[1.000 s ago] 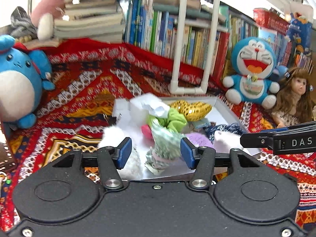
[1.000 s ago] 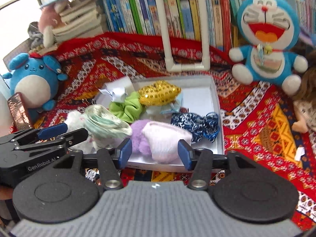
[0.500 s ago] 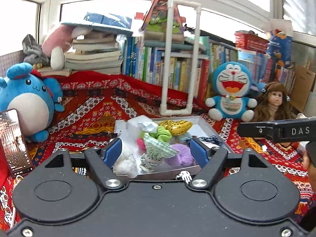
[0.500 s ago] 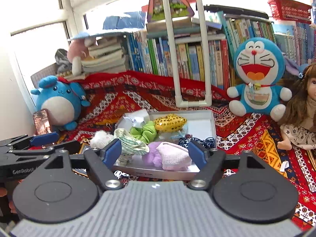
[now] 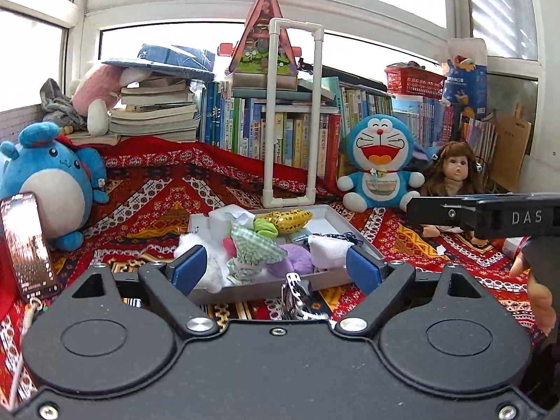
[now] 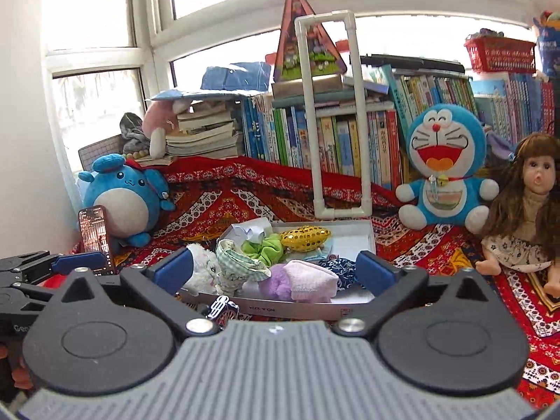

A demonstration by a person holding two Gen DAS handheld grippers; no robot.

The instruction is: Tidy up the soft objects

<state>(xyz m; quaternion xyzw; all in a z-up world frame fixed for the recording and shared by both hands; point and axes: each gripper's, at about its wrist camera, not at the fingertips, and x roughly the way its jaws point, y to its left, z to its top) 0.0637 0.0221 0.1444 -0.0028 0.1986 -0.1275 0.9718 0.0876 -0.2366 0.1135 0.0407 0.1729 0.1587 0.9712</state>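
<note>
A shallow white tray point(image 5: 266, 288) point(image 6: 353, 309) lies on the patterned red cloth, filled with soft items: a green checked cloth point(image 5: 253, 245) point(image 6: 232, 257), a green scrunchie point(image 6: 264, 248), a gold sequinned piece point(image 5: 288, 218) point(image 6: 306, 238), a purple puff point(image 5: 295, 260), a pale pink cloth point(image 6: 309, 280), a dark blue scrunchie point(image 6: 337, 267) and a white fluffy toy point(image 5: 213, 266) point(image 6: 201, 267) at its left edge. My left gripper point(image 5: 276, 267) is open and empty, in front of the tray. My right gripper point(image 6: 274, 269) is open and empty, also in front of it.
A blue round plush point(image 5: 52, 178) and a phone point(image 5: 26, 245) stand at the left. A Doraemon plush point(image 5: 379, 162) and a doll point(image 5: 455, 175) sit at the right. A white pipe frame point(image 5: 292, 115) and book rows stand behind the tray. A small metal trinket point(image 5: 297, 295) lies before the tray.
Both grippers have pulled back and up from the tray, which now looks smaller and farther. Both have opened wider. The soft items stay in the tray.
</note>
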